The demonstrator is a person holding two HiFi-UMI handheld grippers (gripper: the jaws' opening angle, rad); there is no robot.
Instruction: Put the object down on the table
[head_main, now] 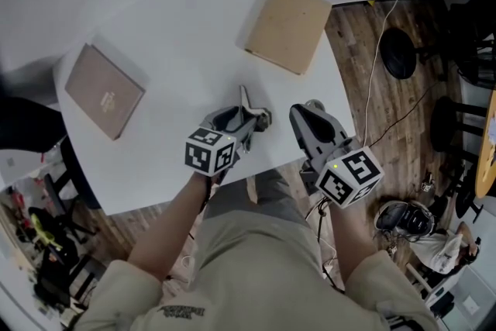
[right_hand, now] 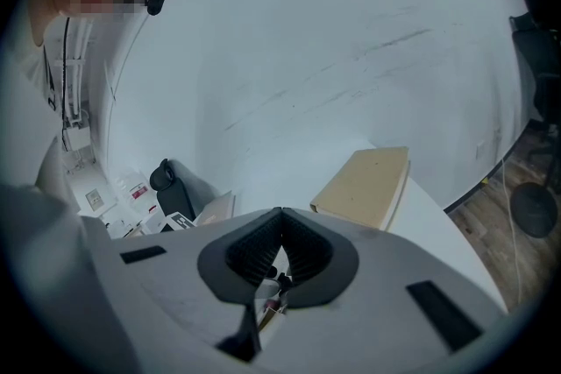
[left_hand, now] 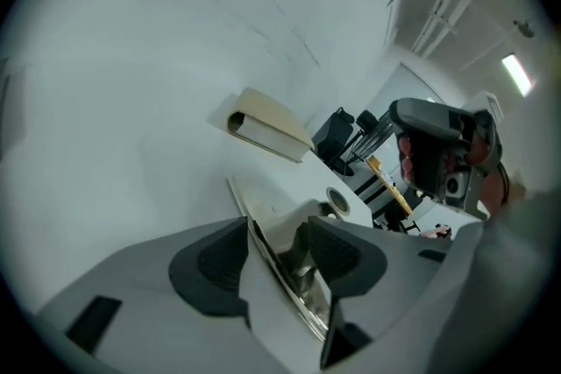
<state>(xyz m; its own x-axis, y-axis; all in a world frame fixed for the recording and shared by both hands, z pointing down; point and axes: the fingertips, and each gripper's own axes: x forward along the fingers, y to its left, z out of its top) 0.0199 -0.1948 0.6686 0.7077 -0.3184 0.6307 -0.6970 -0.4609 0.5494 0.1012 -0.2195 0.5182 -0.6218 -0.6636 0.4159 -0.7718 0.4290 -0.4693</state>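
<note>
A thin, shiny metal blade-like object (left_hand: 249, 204) stands edge-up between the jaws of my left gripper (left_hand: 276, 243). It lies against the left pad (left_hand: 213, 264), and a gap separates it from the right pad (left_hand: 340, 251), so the gripper is open. In the head view my left gripper (head_main: 252, 118) is low over the white table (head_main: 178, 35) near its front edge, with the object (head_main: 245, 98) pointing away from me. My right gripper (head_main: 311, 107) hovers just to the right, shut, its pads (right_hand: 263, 251) meeting with nothing between them.
A tan box (head_main: 288, 25) lies at the table's far right corner, and a pinkish-brown book (head_main: 104, 91) at the left. The table's front edge runs just under both grippers. Wooden floor with cables and chair bases (head_main: 399, 53) lies to the right.
</note>
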